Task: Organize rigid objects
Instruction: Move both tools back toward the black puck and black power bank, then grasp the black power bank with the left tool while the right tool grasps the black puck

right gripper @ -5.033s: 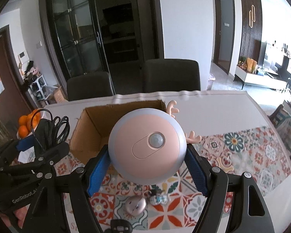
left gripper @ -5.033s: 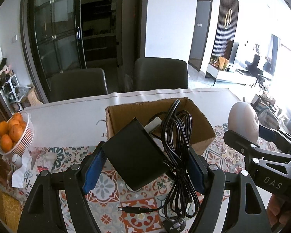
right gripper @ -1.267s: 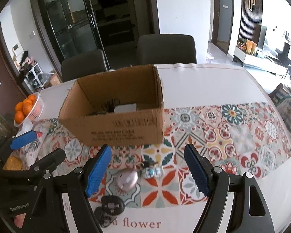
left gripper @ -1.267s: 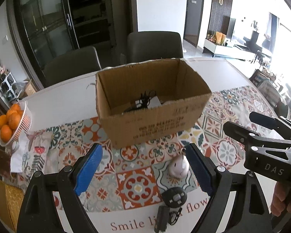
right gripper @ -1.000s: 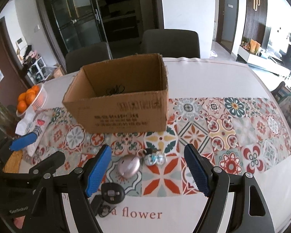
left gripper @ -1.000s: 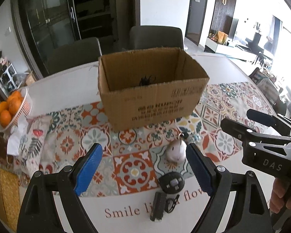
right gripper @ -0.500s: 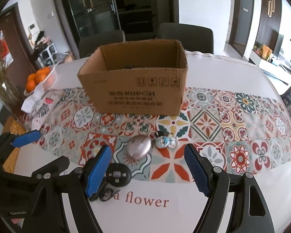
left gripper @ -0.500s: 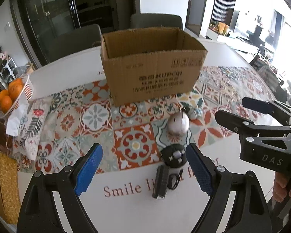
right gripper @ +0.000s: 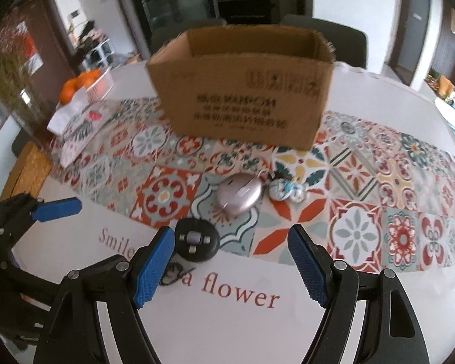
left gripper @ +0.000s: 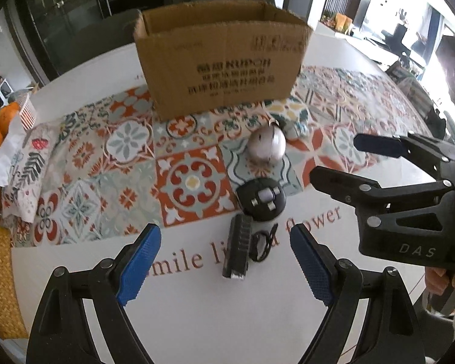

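An open cardboard box stands on the patterned table runner; it also shows in the right wrist view. In front of it lie a silver mouse-shaped object, a small blue-white trinket, a round black plug adapter and a black stick-shaped device with a cord. My left gripper is open and empty, just before the black stick. My right gripper is open and empty, low over the table near the round adapter and the mouse.
A basket of oranges and a patterned cloth lie at the table's left side. A woven mat sits at the left edge. Dark chairs stand behind the box. The white tablecloth bears printed words.
Five seconds ago both grippers held objects over the box; now both are open and empty. Over the last second both have dropped and come nearer the small items in front of the box.
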A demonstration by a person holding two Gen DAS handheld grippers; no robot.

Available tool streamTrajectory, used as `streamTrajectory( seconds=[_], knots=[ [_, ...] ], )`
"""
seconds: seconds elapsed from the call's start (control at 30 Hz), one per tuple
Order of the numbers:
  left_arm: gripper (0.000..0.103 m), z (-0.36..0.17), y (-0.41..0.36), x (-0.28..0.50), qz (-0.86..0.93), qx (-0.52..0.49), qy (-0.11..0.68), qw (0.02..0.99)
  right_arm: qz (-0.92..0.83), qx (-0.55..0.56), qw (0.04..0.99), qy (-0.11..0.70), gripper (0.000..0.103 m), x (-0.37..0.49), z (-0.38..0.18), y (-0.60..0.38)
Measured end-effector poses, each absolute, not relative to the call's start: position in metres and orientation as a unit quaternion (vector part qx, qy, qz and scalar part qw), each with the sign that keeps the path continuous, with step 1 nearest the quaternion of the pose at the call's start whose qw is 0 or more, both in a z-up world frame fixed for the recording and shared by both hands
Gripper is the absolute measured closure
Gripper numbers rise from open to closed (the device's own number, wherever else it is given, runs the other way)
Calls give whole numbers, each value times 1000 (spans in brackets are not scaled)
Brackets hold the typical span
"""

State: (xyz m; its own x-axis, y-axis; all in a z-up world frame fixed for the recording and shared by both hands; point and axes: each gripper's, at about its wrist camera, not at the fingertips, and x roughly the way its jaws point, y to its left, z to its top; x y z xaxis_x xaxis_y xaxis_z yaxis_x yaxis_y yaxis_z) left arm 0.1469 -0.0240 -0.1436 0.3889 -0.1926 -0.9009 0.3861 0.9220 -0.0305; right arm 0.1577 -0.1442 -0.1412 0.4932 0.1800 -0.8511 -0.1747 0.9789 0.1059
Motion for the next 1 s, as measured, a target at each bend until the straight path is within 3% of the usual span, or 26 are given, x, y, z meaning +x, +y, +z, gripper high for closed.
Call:
streamTrajectory(
  seconds=[0.8, 1.0],
  knots=[
    [18, -216, -35, 152, -216, 73, 596, 770, 189, -68, 824, 530, 25, 168, -199, -119],
    [24, -226, -35, 160, -210, 68, 604, 766, 195, -71, 816, 539, 25, 175, -211, -116]
  ],
)
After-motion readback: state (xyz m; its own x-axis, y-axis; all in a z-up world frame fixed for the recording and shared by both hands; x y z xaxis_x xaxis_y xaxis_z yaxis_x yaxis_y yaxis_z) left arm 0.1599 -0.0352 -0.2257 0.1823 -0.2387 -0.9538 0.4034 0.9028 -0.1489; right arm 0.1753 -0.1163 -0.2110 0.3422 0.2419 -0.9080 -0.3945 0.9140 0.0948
